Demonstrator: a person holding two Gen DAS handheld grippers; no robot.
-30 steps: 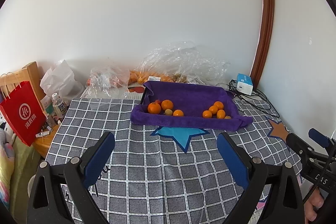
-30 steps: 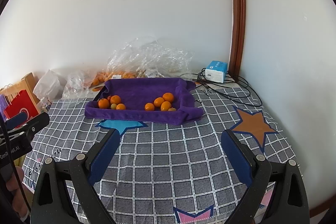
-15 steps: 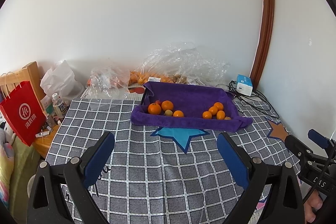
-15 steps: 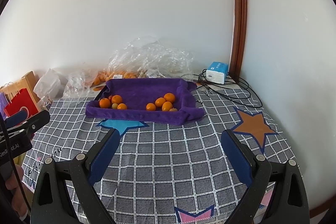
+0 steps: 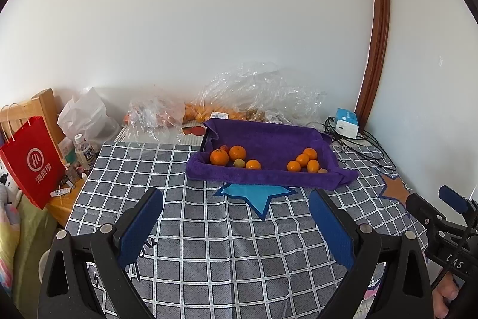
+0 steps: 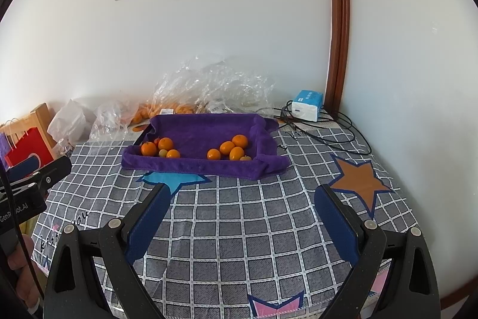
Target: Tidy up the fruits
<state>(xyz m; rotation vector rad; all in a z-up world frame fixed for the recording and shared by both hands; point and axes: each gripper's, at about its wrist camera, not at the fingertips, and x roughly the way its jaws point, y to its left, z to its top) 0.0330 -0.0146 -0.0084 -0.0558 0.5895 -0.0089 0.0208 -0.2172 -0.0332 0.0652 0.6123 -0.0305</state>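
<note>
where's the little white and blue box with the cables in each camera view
Left wrist view: the white and blue box sits far right of centre, against the wall, just right of the purple towel tray.
Right wrist view: the same box sits upper right of centre, beyond the tray's back right corner.
Shared landmark: the brown door frame rises right behind it.

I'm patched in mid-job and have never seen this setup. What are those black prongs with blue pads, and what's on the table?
Those prongs are two hand-held grippers; a person carries one in each hand, and each has a camera looking out along its fingers. One picture is from the left gripper, the other from the right gripper. Both are open and hold nothing. On the checked tablecloth sits a tray lined with a purple towel, with oranges in two small clusters. Behind are plastic bags and a white box with cables.
</note>
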